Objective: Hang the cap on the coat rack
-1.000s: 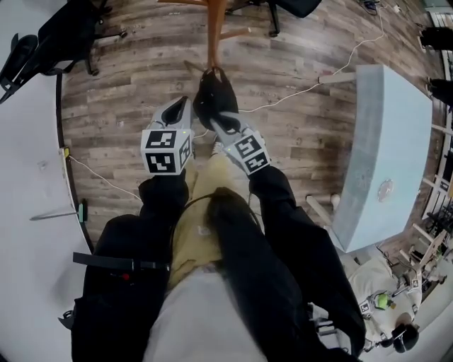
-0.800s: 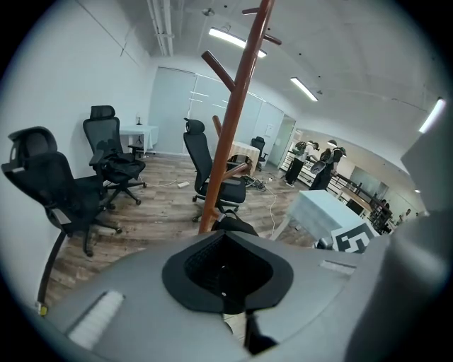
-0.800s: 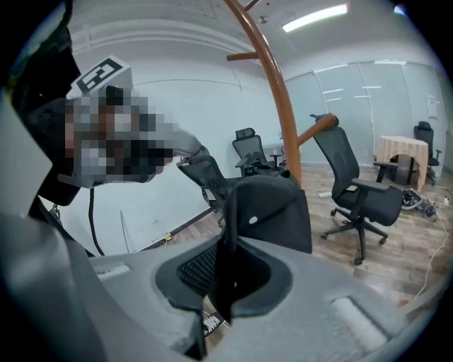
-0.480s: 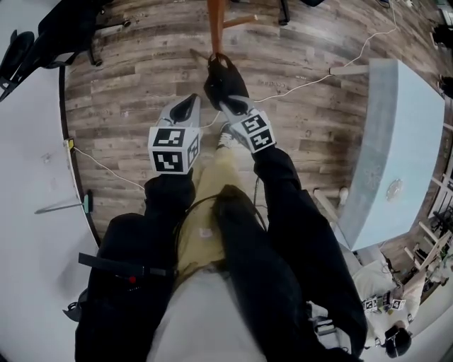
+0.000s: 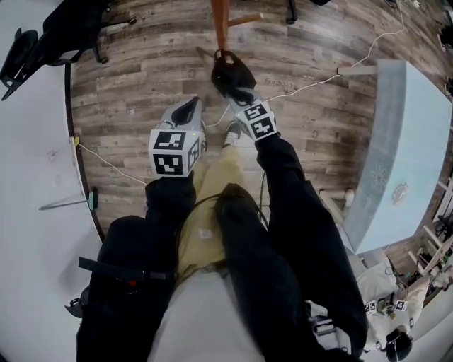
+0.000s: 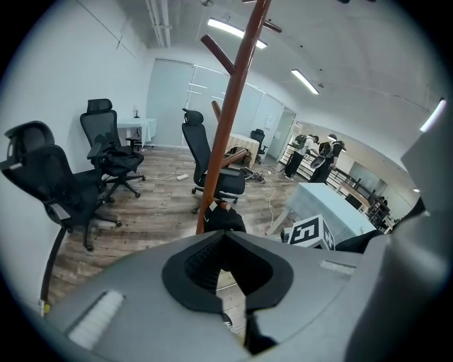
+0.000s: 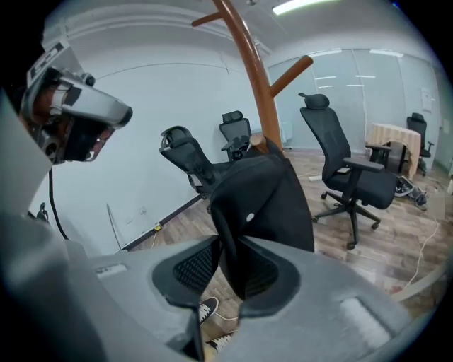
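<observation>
The black cap point(image 5: 230, 71) is up against the brown wooden coat rack point(image 5: 219, 21), its crown draped over a short peg on the pole point(image 7: 256, 141). In the right gripper view the cap point(image 7: 272, 191) fills the middle, and its brim hangs down between the jaws of my right gripper point(image 7: 230, 265). Those jaws are opening, and the pads are easing off the brim. My left gripper point(image 5: 190, 109) is shut and holds nothing. It hovers left of and behind the cap point(image 6: 223, 218), pointing at the pole point(image 6: 226, 127).
Black office chairs point(image 6: 110, 152) stand around the rack, one just behind it point(image 7: 347, 170). A pale blue table point(image 5: 403, 148) is at the right. A white cable point(image 5: 311, 85) runs across the wood floor. A white wall point(image 5: 28, 177) is at the left.
Both grippers and the cap have moved forward toward the rack's pole. The cap now rests against the pole on a peg.
</observation>
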Tool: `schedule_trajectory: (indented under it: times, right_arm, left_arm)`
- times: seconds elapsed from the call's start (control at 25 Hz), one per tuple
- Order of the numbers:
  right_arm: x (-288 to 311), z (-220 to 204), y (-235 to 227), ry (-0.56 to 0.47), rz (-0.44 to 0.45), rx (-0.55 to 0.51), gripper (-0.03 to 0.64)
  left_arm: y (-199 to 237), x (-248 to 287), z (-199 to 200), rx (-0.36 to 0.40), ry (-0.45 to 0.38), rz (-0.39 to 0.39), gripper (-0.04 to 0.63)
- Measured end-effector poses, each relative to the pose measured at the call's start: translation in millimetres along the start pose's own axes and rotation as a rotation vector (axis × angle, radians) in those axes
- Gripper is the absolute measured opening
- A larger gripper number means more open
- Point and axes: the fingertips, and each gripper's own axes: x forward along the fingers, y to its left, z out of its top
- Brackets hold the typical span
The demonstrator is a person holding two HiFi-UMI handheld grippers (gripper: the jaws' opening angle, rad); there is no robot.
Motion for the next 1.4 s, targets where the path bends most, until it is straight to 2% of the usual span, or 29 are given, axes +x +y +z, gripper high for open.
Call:
schedule_trajectory:
  times: [0.12, 0.24, 0.52, 0.8, 1.12, 1.4]
  right_arm:
    - [3.5, -3.2, -2.0, 0.031, -0.019, 0.008, 0.142]
    - [-1.1, 0.3, -2.5, 0.027, -0.032, 0.022, 0.179]
    - [-25.8, 28.0, -0.3, -0.039, -0.069, 0.02, 0.179]
    - [-71.3, 92.4, 12.5, -0.201, -0.146, -0.004, 0.179]
    - [-126.3, 163.4, 25.7, -0.342, -0.243, -0.019, 0.144]
    - [-166.0, 207.7, 37.9, -0.422, -0.304, -0.047, 0.02]
  left_arm:
    - [0.0, -1.9, 2.1, -0.005, -0.004, -0.005, -0.011]
    - [-0.5, -3.3, 5.6, -0.008, -0.013, -0.011, -0.011]
    - [-2.2, -6.4, 19.8, -0.011, -0.044, -0.027, -0.011]
    - [-8.1, -15.8, 50.6, -0.006, -0.115, -0.041, -0.011]
    - [-22.2, -31.2, 98.8, 0.019, -0.224, -0.075, -0.011]
    - [-30.3, -49.9, 141.1, 0.054, -0.313, -0.076, -0.009]
